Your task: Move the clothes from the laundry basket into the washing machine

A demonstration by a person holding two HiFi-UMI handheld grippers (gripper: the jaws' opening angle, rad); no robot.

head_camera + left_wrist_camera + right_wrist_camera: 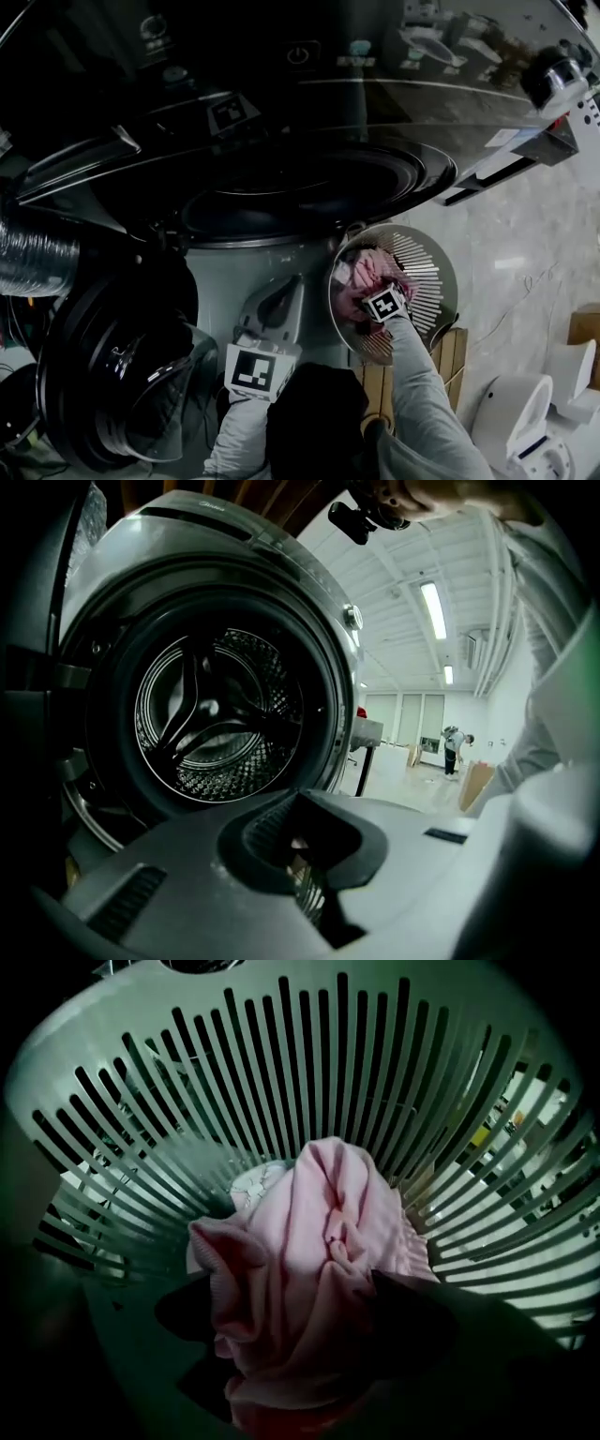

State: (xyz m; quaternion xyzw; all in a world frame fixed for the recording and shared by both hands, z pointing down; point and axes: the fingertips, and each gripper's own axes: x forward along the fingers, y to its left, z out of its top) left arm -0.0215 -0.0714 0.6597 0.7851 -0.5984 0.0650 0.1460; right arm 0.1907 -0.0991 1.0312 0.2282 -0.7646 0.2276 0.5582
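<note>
**Right gripper clamps pink cloth in the basket; left waits at the washer**

In the head view the right gripper (373,298) reaches down into the round slatted basket (441,272), which stands on the floor just beside the front of the washer (309,112). In the right gripper view its two dark jaws are pressed in from either side on a bunched pink cloth (319,1213), and folds of the fabric bulge up between them. The cloth is inside the basket, low against the slatted wall. A small white piece (248,1185) shows just behind it, touching it.

The left gripper (302,829) is held in front of the washer's opening, apart from the basket. Its grey jaws are drawn together, and nothing is held between them. Beyond the jaws, the left gripper view looks straight into the drum (220,714), whose perforated steel wall and paddles are bare of clothes.

The door (112,375) is swung open to the left of the opening. A ribbed silver hose (33,253) lies farther left. Wooden slats (450,352) show beside the basket on the floor. Far off in the room, the left gripper view shows a person (455,742) bending over.
</note>
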